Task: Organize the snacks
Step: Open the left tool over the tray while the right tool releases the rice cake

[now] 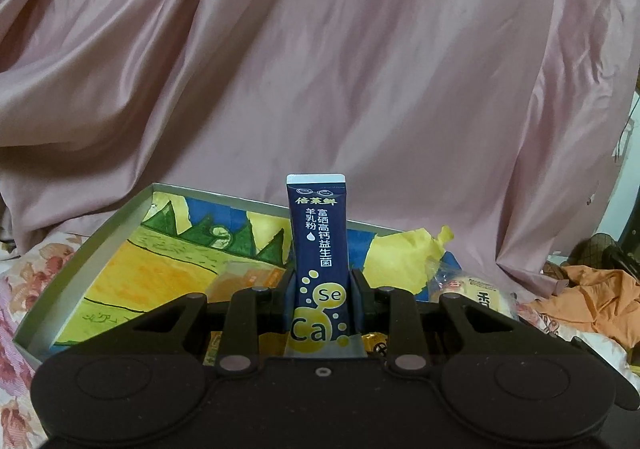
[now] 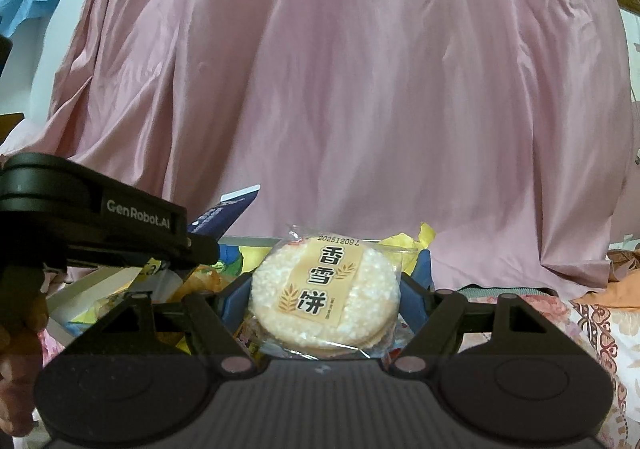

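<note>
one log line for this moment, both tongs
left tongs: shut on navy sachet | right tongs: shut on rice cracker pack | tray: ahead

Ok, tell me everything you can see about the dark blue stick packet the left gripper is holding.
The dark blue stick packet is a slim, glossy sachet with a white sealed top, white Chinese lettering and yellow bubbles marked Se and Ca. It stands upright, clamped at its lower part between the left gripper pads, above the open painted box.
</note>
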The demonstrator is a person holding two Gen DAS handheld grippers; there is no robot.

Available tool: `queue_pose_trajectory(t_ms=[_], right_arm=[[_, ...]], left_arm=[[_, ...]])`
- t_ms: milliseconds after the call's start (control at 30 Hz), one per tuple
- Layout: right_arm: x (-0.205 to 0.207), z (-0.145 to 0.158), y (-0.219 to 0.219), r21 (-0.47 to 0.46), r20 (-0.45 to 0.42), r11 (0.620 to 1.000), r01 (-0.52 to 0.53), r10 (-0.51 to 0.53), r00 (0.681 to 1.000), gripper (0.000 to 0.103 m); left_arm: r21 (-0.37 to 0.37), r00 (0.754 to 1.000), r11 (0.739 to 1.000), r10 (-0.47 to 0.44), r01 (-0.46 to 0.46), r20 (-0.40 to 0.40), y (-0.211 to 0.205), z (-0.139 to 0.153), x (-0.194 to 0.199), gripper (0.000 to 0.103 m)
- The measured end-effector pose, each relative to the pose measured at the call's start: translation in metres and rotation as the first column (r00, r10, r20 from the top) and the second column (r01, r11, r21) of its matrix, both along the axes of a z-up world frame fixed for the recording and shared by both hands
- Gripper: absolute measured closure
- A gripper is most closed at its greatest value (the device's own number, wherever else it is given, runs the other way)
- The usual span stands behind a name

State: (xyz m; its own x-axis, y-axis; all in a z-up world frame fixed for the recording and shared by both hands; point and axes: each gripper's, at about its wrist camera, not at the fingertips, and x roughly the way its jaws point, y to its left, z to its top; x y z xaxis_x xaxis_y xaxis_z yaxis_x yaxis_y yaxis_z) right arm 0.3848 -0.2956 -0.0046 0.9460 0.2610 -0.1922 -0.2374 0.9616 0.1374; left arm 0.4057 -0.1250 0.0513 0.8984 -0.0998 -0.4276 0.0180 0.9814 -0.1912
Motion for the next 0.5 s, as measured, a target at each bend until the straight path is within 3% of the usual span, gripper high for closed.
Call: queue_pose_trajectory(t_ms=[433, 500], right_arm=[[0.0044, 0.0009, -0.0028, 0.022, -0.039, 1.0, -0.014, 0.015, 0.999, 0.02], [0.0079, -0.002, -0.0037, 0.027, -0.066, 0.999, -0.02, 0.021, 0.998, 0.016]], left_arm=[[0.003, 0.999, 0.999, 0.032, -0.032, -0.009, -0.0008, -0.0025, 0.003, 0.069], [-0.006, 0.999, 0.999, 0.043, -0.043, -0.004, 0.0006, -0.0033, 0.0012, 0.056]])
